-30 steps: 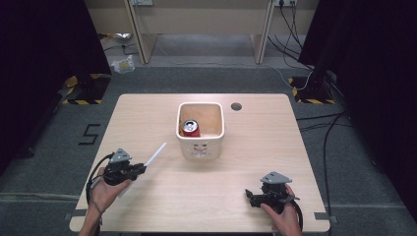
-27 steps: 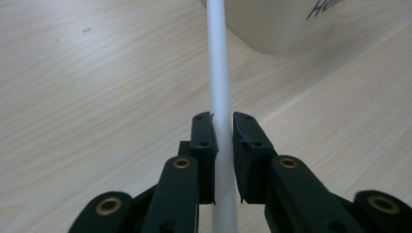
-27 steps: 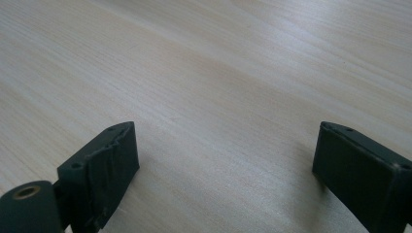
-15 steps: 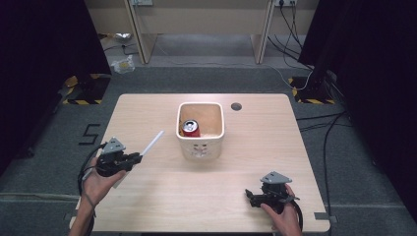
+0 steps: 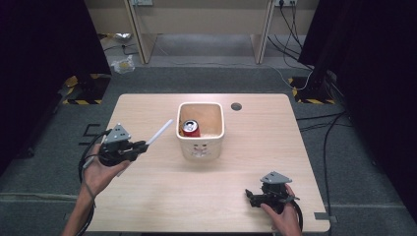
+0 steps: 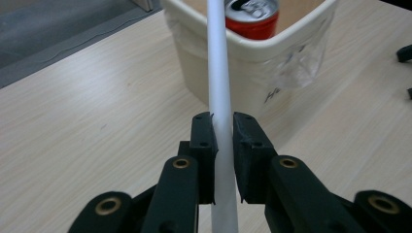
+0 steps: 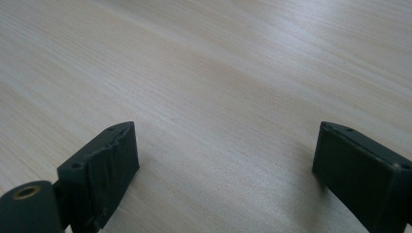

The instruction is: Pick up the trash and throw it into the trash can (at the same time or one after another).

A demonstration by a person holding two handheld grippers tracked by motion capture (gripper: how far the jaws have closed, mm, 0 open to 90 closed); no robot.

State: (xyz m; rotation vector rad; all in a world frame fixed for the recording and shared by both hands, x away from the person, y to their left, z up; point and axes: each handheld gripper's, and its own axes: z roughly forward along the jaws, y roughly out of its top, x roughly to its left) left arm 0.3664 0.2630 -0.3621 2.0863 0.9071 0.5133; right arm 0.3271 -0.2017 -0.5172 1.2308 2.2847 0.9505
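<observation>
Gripping: left gripper (image 6: 222, 133) has its jaws clamped on a white tube (image 6: 218, 73), pads pressing both sides of it.
Tube position: in the high view the white tube (image 5: 159, 132) sticks out from the left gripper (image 5: 141, 146) above the table's left part, slanting toward the bin, its far end just short of the bin's left wall.
Right gripper: jaws stand wide apart over bare wood (image 7: 228, 160); in the high view it (image 5: 252, 196) rests near the table's front right edge, well apart from the bin.
Writing: dark marks on the bin's front wall (image 6: 279, 90), too blurred to read; no brand legible on the can.
Bin: cream square bin (image 5: 201, 143) at mid-table.
Can: red can (image 5: 191, 129) upright inside the bin, silver top up, toward its left side.
Around: wooden table (image 5: 162, 196); round dark grommet (image 5: 236, 105) right of the bin near the far edge; crumpled bag (image 5: 123, 64) and cables on the grey floor beyond.
In the way: bin's near rim, between the tube's end and the can.
</observation>
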